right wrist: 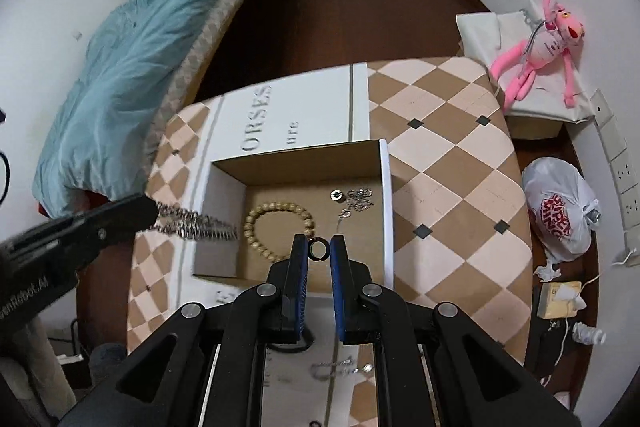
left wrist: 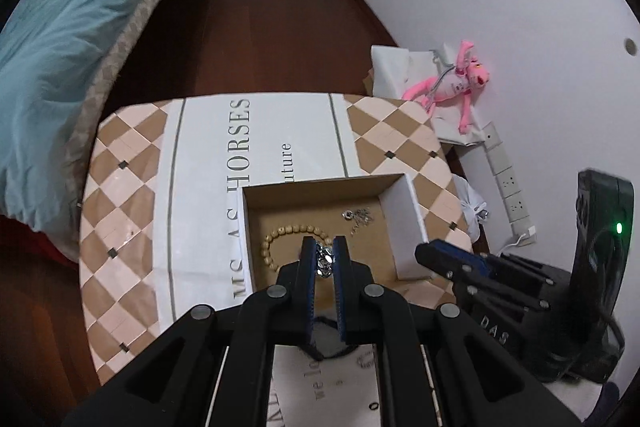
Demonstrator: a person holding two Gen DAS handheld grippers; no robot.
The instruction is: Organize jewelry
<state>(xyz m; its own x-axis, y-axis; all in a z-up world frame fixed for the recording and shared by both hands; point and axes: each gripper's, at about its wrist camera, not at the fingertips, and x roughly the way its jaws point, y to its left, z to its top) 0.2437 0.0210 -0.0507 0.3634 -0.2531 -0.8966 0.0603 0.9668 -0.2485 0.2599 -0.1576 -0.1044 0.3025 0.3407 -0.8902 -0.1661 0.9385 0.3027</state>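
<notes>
An open cardboard box (left wrist: 394, 215) (right wrist: 385, 195) stands on a checkered table (left wrist: 124, 195) (right wrist: 452, 163). In it lie a wooden bead bracelet (left wrist: 276, 237) (right wrist: 276, 211) and a small silver chain piece (left wrist: 360, 215) (right wrist: 354, 201). My left gripper (left wrist: 324, 259) is shut on a silver chain bracelet (left wrist: 325, 261), held over the box's left part; from the right wrist view the chain (right wrist: 196, 223) hangs from its fingers (right wrist: 120, 215). My right gripper (right wrist: 319, 250) is shut on a small dark ring (right wrist: 319, 250) over the box's front; its fingers (left wrist: 444, 259) show in the left wrist view.
A bed with a blue blanket (left wrist: 68, 39) (right wrist: 132, 67) stands at the left. A pink plush toy (left wrist: 456, 79) (right wrist: 540, 47) lies on a white bag by the wall at right. A white plastic bag (right wrist: 560, 215) and a power strip (left wrist: 508, 183) are on the floor.
</notes>
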